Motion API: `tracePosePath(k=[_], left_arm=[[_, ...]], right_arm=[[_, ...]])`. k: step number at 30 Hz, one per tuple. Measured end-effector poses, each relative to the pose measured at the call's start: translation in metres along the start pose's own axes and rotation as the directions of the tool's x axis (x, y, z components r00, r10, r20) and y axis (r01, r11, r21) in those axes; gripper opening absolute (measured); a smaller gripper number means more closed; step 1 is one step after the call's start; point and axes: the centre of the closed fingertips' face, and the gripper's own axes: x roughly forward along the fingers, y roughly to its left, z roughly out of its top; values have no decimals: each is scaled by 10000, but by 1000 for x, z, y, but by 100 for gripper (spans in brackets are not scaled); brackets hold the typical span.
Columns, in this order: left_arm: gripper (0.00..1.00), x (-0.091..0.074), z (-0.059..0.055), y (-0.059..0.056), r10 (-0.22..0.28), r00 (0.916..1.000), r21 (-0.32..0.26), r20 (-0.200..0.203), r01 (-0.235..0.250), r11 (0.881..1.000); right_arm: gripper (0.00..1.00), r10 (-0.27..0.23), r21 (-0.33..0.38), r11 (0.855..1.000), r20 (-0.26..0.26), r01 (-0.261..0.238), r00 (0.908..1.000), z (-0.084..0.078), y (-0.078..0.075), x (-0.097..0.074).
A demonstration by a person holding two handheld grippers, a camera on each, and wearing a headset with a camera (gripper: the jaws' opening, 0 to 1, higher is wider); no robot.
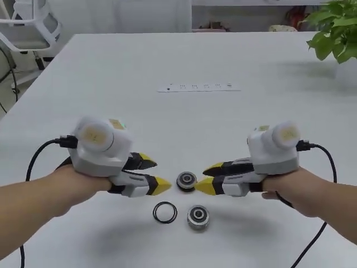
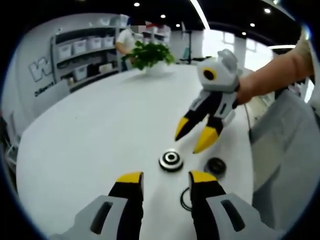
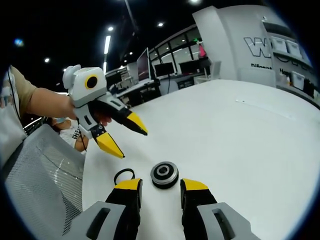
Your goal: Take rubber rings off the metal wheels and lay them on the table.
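A metal wheel point(image 1: 186, 180) with a dark outer band lies flat on the white table point(image 1: 184, 123), between my two grippers. My left gripper point(image 1: 155, 174) is open just left of it, and my right gripper point(image 1: 202, 177) is open just right of it. Neither touches the wheel. A second wheel point(image 1: 198, 216) lies nearer to me, with a loose black rubber ring point(image 1: 165, 213) flat beside it. In the left gripper view the wheel point(image 2: 171, 160) sits just ahead of my open left gripper point(image 2: 166, 177). In the right gripper view the wheel point(image 3: 164, 174) sits close before my open right gripper point(image 3: 161, 184).
A socket strip point(image 1: 195, 87) is set into the table's middle. A green plant point(image 1: 334, 28) stands at the far right corner, and a white chair point(image 1: 33, 22) at the far left. Black cables trail from both grippers towards me.
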Motion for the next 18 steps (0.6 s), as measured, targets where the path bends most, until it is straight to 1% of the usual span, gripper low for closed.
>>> tracePosePath(k=[5,7,15,18], left_arm=[[36,8,2,-1,-91,10000,81,-21,91,9999],[35,12,2,0,-105,9999,80,-36,105,9999],[33,25,0,-5,-308,9993,214,-199,312,9993],[32,29,1,-5,-328,9992,227,-218,333,9992]], right_arm=[[29,-21,-106,9999,-72,20,10000,-2,-2,2],[28,-22,-124,9999,-96,21,10000,-3,-2,3],[28,-14,-131,9999,-138,12,9999,-6,-4,7],[28,-11,-139,9999,-164,9,9999,-7,-5,7]])
